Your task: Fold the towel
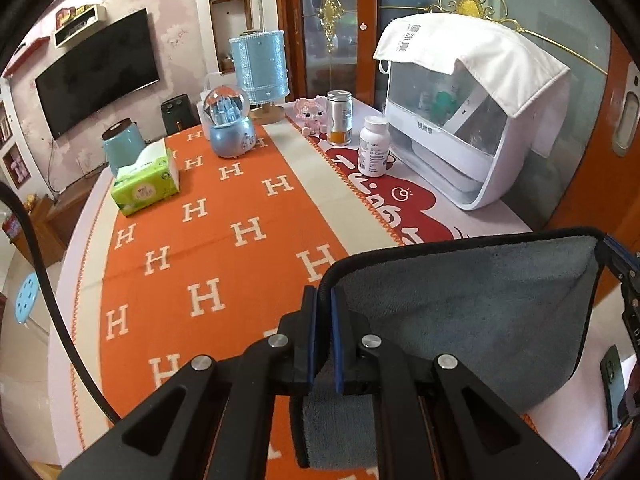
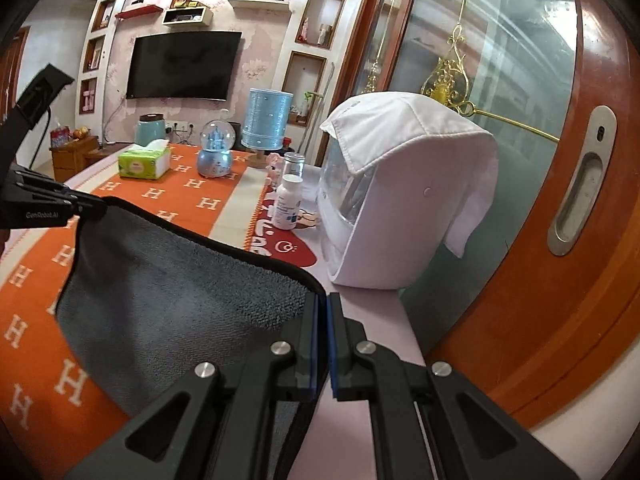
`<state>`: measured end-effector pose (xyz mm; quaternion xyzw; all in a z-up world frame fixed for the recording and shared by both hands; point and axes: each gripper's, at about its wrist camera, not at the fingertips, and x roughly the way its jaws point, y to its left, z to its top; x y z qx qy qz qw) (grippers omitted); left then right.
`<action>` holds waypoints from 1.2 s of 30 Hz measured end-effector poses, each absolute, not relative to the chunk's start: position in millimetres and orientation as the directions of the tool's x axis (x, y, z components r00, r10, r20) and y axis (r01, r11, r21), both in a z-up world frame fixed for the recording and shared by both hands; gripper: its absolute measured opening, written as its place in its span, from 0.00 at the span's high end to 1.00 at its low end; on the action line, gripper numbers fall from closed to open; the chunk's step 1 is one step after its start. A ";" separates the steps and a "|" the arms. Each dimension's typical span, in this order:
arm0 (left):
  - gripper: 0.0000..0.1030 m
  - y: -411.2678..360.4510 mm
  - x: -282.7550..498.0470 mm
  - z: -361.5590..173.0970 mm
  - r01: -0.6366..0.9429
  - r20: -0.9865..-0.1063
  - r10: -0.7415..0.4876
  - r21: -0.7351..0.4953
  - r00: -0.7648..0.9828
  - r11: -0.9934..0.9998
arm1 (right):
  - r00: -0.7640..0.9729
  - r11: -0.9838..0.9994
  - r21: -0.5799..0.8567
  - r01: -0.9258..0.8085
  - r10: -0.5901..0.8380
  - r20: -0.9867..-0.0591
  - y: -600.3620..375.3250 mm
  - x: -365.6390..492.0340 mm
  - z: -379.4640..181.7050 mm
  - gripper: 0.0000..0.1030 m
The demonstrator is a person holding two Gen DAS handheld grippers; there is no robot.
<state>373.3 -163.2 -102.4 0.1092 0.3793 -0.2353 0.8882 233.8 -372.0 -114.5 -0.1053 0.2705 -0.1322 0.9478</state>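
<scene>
Left wrist view showed the left gripper (image 1: 324,336) with its blue-padded jaws nearly closed, pinching one top corner of the grey terry towel with black edging (image 1: 472,320). The towel's bound upper edge was stretched from that corner across to the right gripper (image 1: 624,276), seen at the far right of the frame, where the other corner was clamped. In the right wrist view the right gripper (image 2: 322,340) was likewise drawn almost shut on the towel (image 2: 168,304), and the left gripper (image 2: 68,204) was seen at the opposite end of the same hem.

The towel was thus held in the air between the two tools, above the near part of the orange runner patterned with white H letters (image 1: 224,216), its long axis running left to right from one clamp to the other and its body hanging down toward the person. Whether the lower edge touched the table could not be told.

Neither gripper was judged nearer the cloth, each holding one corner. The coming fold was judged to depend on both corners being carried forward together over the runner, kept level, well short of the white plastic pill bottle (image 1: 374,146) and the white cloth-covered appliance (image 1: 472,120).
</scene>
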 end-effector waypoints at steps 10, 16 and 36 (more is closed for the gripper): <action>0.82 -172.5 384.1 -120.4 0.486 -0.738 -0.343 -0.024 0.581 0.874 | 0.792 0.938 -0.261 0.230 -0.336 -0.510 -382.1 246.2 -133.7 0.73; 0.68 -164.6 379.7 -116.1 0.464 -0.735 -0.342 -0.043 0.585 0.885 | 0.799 0.946 -0.220 0.237 -0.318 -0.510 -384.0 239.4 -129.2 0.67; 0.25 -69.8 266.3 -48.5 0.380 -0.673 -0.327 -0.073 0.663 0.922 | 0.785 0.952 -0.099 0.290 -0.296 -0.544 -336.0 166.5 -95.9 0.16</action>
